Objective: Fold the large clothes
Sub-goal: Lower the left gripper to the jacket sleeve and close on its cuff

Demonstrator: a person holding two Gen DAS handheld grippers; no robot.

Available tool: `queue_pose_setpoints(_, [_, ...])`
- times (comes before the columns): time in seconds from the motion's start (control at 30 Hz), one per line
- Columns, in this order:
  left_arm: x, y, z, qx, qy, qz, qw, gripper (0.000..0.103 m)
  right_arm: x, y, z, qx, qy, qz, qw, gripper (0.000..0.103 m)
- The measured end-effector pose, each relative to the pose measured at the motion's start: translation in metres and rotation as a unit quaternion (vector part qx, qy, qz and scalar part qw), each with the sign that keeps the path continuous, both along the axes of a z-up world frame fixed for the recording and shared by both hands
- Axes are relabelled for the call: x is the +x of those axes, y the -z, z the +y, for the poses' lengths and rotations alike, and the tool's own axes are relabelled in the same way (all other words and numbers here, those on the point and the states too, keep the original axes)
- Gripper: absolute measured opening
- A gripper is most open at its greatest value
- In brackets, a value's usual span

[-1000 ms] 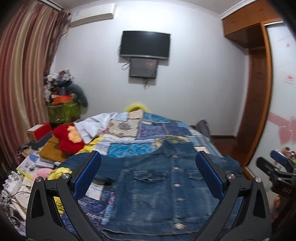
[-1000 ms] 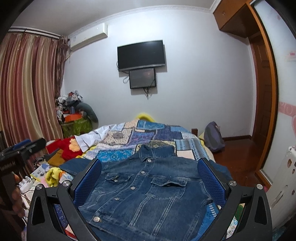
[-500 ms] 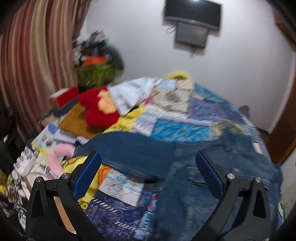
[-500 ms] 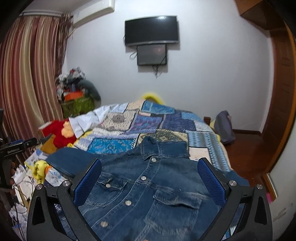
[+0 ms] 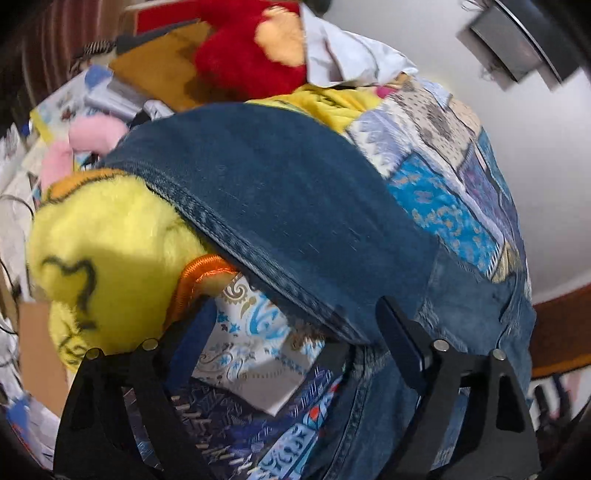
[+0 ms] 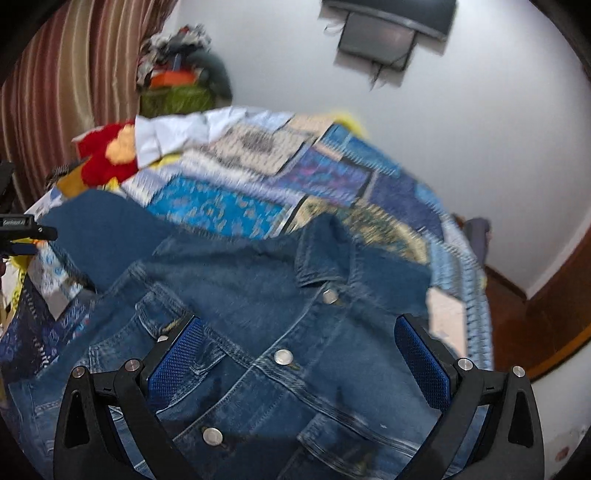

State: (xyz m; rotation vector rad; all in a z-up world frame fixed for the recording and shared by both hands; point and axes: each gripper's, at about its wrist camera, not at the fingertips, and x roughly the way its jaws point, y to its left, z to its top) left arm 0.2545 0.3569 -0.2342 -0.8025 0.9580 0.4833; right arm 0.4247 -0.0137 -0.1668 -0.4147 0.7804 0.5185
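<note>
A blue denim jacket (image 6: 280,325) lies front up, buttoned, on a patchwork bedspread (image 6: 236,206). Its left sleeve (image 5: 280,206) stretches out to the bed's left edge. My left gripper (image 5: 291,332) is open, low over the sleeve's lower seam near the armpit, fingers on either side of the seam; touch cannot be told. My right gripper (image 6: 295,354) is open, just above the jacket's chest and button placket. The left gripper's body also shows at the left edge of the right wrist view (image 6: 22,229).
A yellow plush toy (image 5: 103,258) lies under the sleeve's end at the bed's left edge. A red plush (image 5: 247,62), a white cloth (image 5: 351,59), and books crowd the left side. A wall television (image 6: 388,22) hangs beyond; wooden floor (image 6: 546,325) lies right.
Both grippers have dropped toward the bed. The left one swung left and down to the sleeve. The right one tilted and came down close over the jacket's chest.
</note>
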Motion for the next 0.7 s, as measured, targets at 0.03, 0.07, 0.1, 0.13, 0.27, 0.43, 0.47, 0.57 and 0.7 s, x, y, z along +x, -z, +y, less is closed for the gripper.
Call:
queue_pose_setpoints(0.03, [0.002,0.001,0.003,-0.003,-0.004,-0.005,1.0000,0.088,0.008,0.009,0.001,0.004,-0.002,0.022,1.000,0.103])
queue_pose_setpoints(0.07, [0.003,0.001,0.007,-0.006,-0.011,-0.011,0.9999,0.086,0.014,0.016,0.002,0.008,0.000,0.041,0.999,0.103])
queue_pose_setpoints(0.1, [0.004,0.001,0.012,-0.009,-0.018,-0.015,0.9997,0.085,0.019,0.022,0.003,0.013,0.002,0.058,0.998,0.103])
queue_pose_setpoints(0.13, [0.005,0.001,0.016,-0.009,-0.028,-0.017,0.9994,0.079,0.023,0.026,0.004,0.017,0.002,0.074,0.997,0.103])
queue_pose_setpoints(0.27, [0.015,-0.001,0.030,0.016,-0.050,0.002,0.9986,0.036,0.037,0.043,0.002,0.044,0.012,0.130,0.991,0.103])
queue_pose_setpoints(0.43, [0.028,-0.015,0.028,0.101,-0.039,0.046,0.9931,0.011,0.037,0.044,-0.003,0.058,0.014,0.143,0.988,0.103])
queue_pose_setpoints(0.47, [0.031,-0.024,0.020,0.135,-0.030,0.048,0.9893,0.010,0.037,0.043,-0.004,0.059,0.014,0.143,0.988,0.103])
queue_pose_setpoints(0.57, [0.035,-0.053,-0.005,0.215,-0.005,0.041,0.9758,0.009,0.032,0.035,-0.012,0.060,0.014,0.134,0.989,0.103])
queue_pose_setpoints(0.7, [0.042,-0.105,-0.046,0.277,0.038,-0.013,0.9601,0.009,0.027,0.017,-0.027,0.069,0.021,0.121,0.990,0.103])
